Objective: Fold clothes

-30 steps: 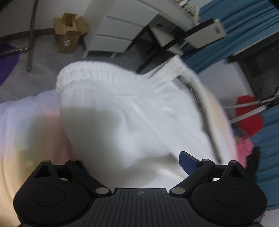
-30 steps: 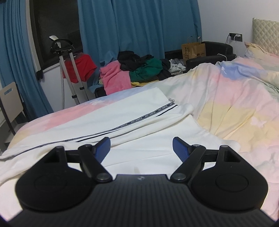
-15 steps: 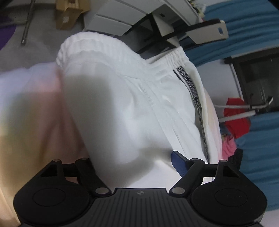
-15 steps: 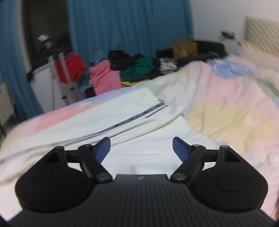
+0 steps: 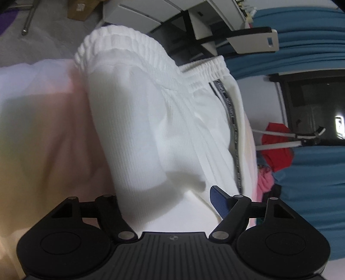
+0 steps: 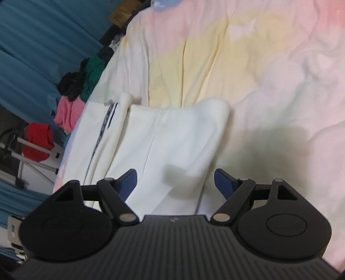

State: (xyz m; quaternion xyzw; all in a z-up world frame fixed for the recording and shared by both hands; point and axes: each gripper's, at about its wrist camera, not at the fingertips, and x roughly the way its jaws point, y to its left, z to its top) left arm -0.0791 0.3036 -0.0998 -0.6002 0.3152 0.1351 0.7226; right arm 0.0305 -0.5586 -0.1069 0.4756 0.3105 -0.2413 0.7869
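White track pants (image 5: 163, 133) with a ribbed elastic waistband (image 5: 129, 45) and a dark side stripe (image 5: 231, 120) lie on the bed. In the left wrist view my left gripper (image 5: 170, 200) is open, with the pants' fabric bulging between its jaws; its left pad is hidden under the cloth. In the right wrist view the pants' leg end (image 6: 172, 137) lies flat on the pastel bedspread (image 6: 269, 71). My right gripper (image 6: 175, 183) is open and empty, hovering over that leg.
A pile of pink, green and black clothes (image 6: 77, 92) lies at the bed's far edge. A red garment hangs on a metal stand (image 6: 36, 148). Blue curtains (image 6: 32, 43), white drawers (image 5: 138, 13) and a cardboard box (image 5: 82, 8) stand around the bed.
My right gripper has rolled and tipped down from looking across the room to looking onto the pants' leg. My left gripper has moved closer along the pants toward the waistband.
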